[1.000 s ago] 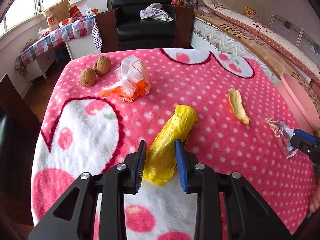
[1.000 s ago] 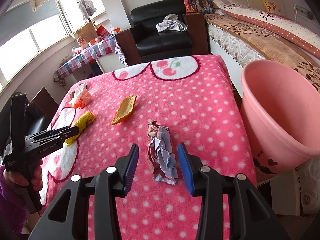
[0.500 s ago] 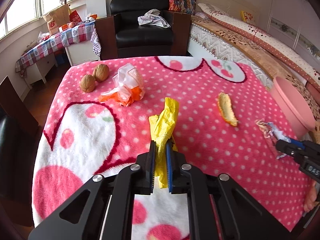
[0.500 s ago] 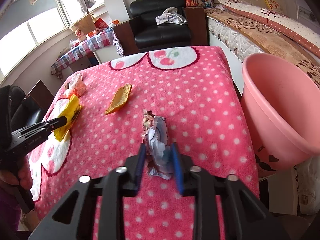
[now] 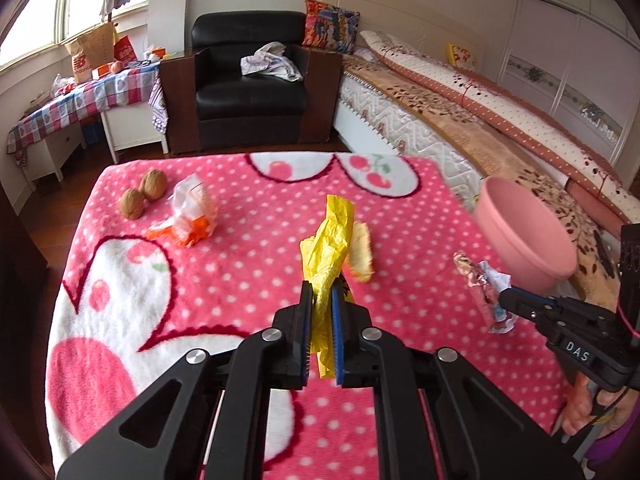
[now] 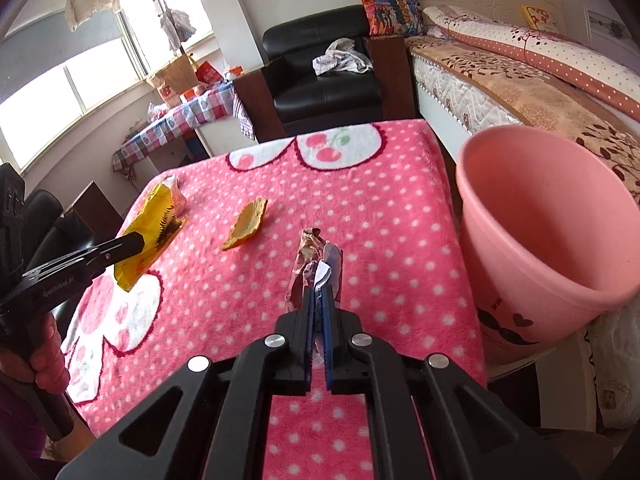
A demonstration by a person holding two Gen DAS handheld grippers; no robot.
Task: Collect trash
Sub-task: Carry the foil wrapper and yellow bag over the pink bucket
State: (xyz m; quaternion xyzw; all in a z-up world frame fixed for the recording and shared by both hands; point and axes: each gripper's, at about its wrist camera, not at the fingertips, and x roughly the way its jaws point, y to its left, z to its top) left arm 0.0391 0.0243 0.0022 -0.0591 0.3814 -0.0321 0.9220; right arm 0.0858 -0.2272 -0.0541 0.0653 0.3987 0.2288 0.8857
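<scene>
Yellow wrapper point(image 5: 329, 240): thin crinkled plastic film, long and narrow, pinched near its lower end; long axis runs up and away from the left gripper, top end tipped slightly right, raised off the blanket; in the right wrist view it shows a dark print on one face
Left gripper point(image 5: 321, 304): black plastic arms, blue ridged pads, jaws pressed onto the yellow wrapper with only the film between them
Foil wrapper point(image 6: 316, 270): crumpled silvery-pink foil with a white paper scrap, elongated; long axis points forward along the fingers and slightly up, off the blanket
Right gripper point(image 6: 318, 300): same black build with blue pads, jaws nipped tight on the foil wrapper's near end
Peel point(image 6: 246, 224): flat curved orange-yellow strip, pale pithy inside, lying on the blanket between the two grippers, long axis slanting away to the right
Orange-and-white bag point(image 5: 191, 214): crumpled thin plastic, on the blanket's far left part
Walnuts point(image 5: 143, 194): two round brown wrinkled shells, touching, just beside the bag
Pink bucket point(image 6: 516, 168): smooth plastic, round and open-topped, standing beside the worktop's right edge
Blanket point(image 5: 248, 280): fluffy pink fleece with white dots and cherry motifs, covering the worktop
Armchair point(image 5: 250, 92): black glossy leather, beyond the worktop, a crumpled cloth on its seat
</scene>
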